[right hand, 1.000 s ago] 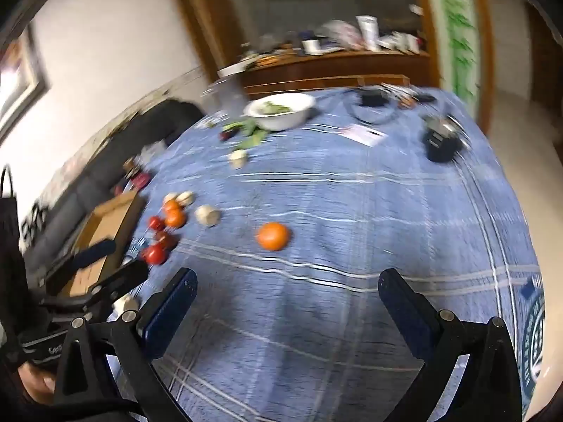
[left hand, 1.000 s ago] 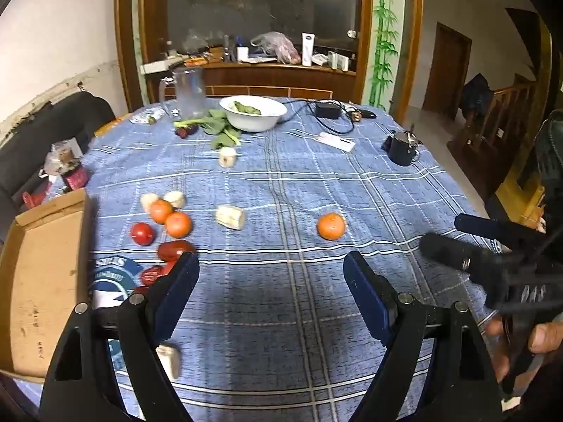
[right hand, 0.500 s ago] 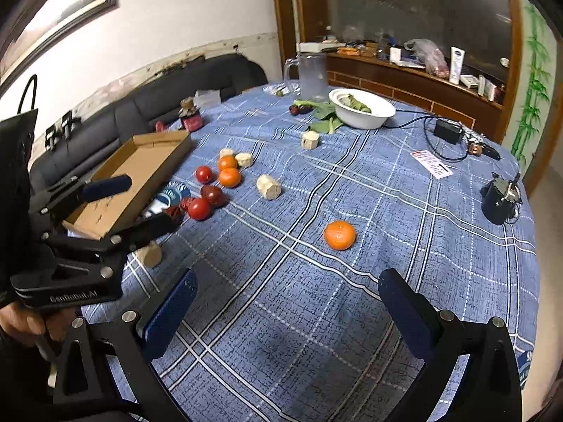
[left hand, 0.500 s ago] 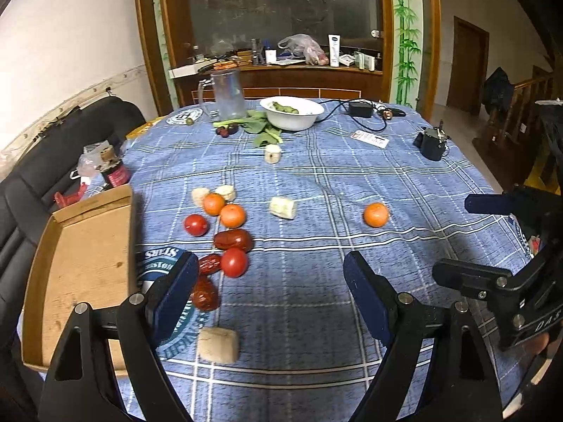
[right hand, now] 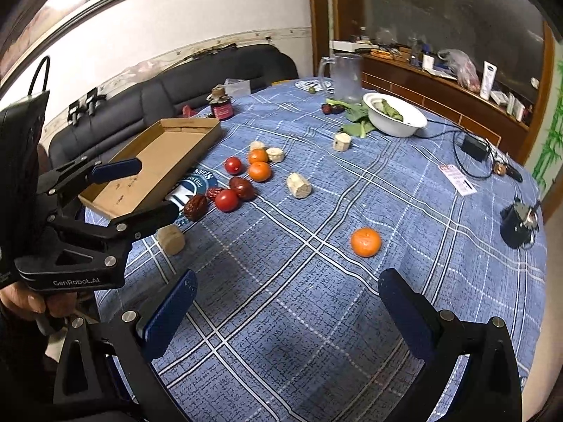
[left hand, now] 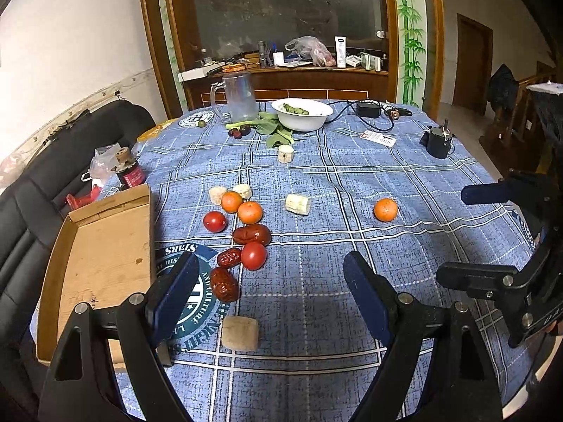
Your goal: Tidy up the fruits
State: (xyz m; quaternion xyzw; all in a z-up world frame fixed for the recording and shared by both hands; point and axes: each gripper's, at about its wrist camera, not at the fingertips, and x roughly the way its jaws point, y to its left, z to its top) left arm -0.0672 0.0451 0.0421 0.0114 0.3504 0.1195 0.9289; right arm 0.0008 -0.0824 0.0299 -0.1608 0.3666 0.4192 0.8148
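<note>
Left gripper (left hand: 267,292): held spread, empty, above the tabletop's near-left edge.
Right gripper (right hand: 288,302): held spread, empty.
Lone orange (right hand: 366,242): found mid-tabletop, straight ahead of the right gripper, judged nearer to it.
Cardboard tray (left hand: 105,246): seen at the left edge.

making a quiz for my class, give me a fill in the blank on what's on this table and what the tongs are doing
1. The cardboard tray holds ____ fruit.
2. The orange lying apart from the fruit cluster sits nearer the ____ tongs.
3. Both the right tongs and the left tongs are ____ and grip nothing.
4. The white bowl holds something ____ in colour.

Missing words: no; right; open; green
</note>
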